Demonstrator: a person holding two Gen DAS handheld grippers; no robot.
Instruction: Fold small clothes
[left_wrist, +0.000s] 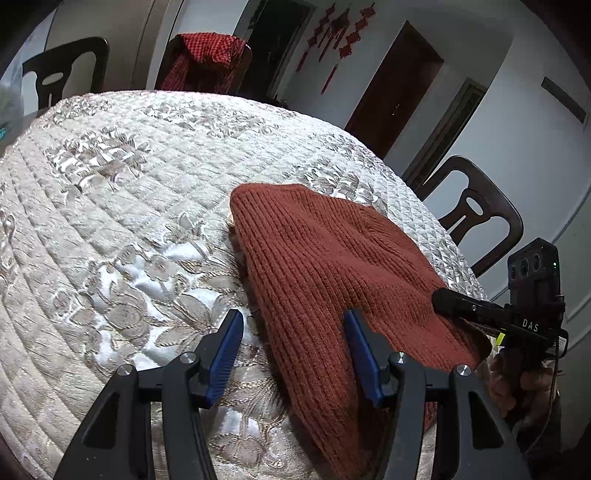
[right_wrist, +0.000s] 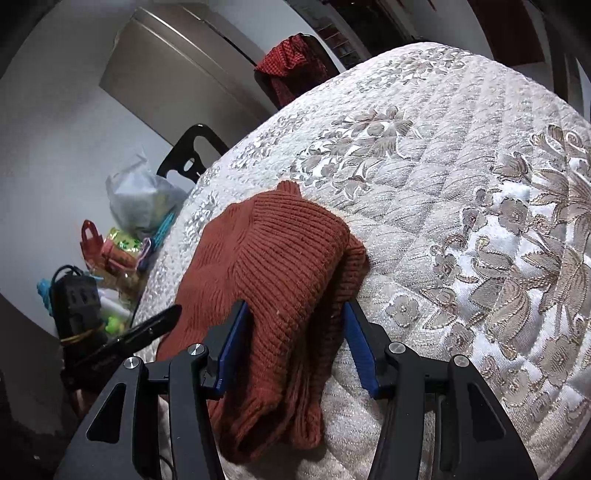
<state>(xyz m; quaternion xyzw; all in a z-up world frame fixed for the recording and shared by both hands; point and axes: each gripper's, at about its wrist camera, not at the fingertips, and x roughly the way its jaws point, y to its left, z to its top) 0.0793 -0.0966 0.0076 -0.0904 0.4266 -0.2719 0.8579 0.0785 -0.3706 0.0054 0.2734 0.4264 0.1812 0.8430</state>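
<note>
**Knit folded, both tongs apart**

Rust knit garment (left_wrist: 325, 258) lies doubled on quilted table cover (left_wrist: 110, 192), near edge. Left gripper (left_wrist: 293, 332) open w/ jaws astride its side edge; right gripper (right_wrist: 291, 325) open, straddling stacked layers, prob. to pinch for next fold. Right view alone shows layered fold ends + bags (right_wrist: 136, 206) beside table; left view shows chair (left_wrist: 476, 218).

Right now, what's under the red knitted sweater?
The rust-red knitted sweater lies on the quilted, flower-patterned cream tablecloth. Its own folded layers show underneath; anything beneath those stays covered.
</note>
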